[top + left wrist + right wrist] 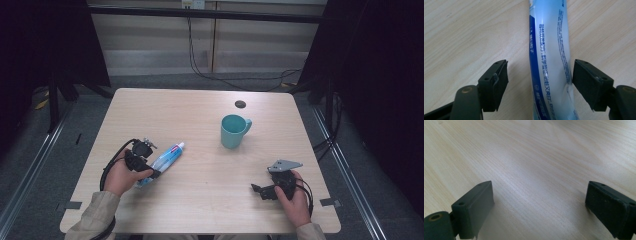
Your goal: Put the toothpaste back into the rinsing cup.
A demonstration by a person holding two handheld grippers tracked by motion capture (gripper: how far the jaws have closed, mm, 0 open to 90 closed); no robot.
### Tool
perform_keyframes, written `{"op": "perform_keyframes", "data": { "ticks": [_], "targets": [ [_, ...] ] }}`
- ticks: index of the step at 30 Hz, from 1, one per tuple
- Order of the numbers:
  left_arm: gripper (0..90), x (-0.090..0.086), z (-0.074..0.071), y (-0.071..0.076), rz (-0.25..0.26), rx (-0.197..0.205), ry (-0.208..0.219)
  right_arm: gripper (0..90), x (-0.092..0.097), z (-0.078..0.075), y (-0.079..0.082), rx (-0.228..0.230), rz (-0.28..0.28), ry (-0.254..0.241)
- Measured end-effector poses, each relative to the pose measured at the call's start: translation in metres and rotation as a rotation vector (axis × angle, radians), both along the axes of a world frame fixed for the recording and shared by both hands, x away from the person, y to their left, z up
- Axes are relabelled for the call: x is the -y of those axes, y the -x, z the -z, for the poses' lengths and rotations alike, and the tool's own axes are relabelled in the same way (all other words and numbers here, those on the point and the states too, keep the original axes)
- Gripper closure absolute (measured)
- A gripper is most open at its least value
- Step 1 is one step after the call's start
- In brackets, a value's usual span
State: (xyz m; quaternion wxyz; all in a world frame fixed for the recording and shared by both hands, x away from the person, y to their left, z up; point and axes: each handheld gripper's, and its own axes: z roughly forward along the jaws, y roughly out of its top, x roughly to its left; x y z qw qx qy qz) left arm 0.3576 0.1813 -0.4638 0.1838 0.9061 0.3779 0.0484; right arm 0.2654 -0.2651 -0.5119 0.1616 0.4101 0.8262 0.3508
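Our left gripper (540,81) has its jaws set astride the toothpaste tube (550,60), which runs lengthwise between them in the left gripper view; the jaw on that view's right sits just against the tube's edge, while the jaw on its left stands apart from it with bare table showing in the gap, so we read the jaws as parted around the tube rather than clamped on it. From the high view we see that gripper at the tail end of the tube, which lies flat on the wooden table (200,200) near its left side, cap end pointing toward the teal mug (233,131). The mug stands upright, well apart from the tube, past the table's middle. Our right gripper (539,205) rests near the table's right front, its jaws spread wide over bare wood.
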Motion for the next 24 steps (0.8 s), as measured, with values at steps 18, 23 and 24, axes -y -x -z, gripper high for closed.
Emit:
{"op": "perform_keyframes", "data": {
  "ticks": [18,23,24],
  "targets": [
    [47.4,0.022,0.008,-0.004,0.049,-0.025,-0.071,7.6,0.0,0.0,0.0,0.0,-0.001,-0.002],
    [51.2,0.023,0.007,-0.006,0.043,-0.054,-0.076,7.6,0.0,0.0,0.0,0.0,-0.001,-0.002],
    [51.2,0.023,0.006,-0.007,0.049,-0.061,-0.085,7.6,0.0,0.0,0.0,0.0,-0.001,-0.002]
  ]
}}
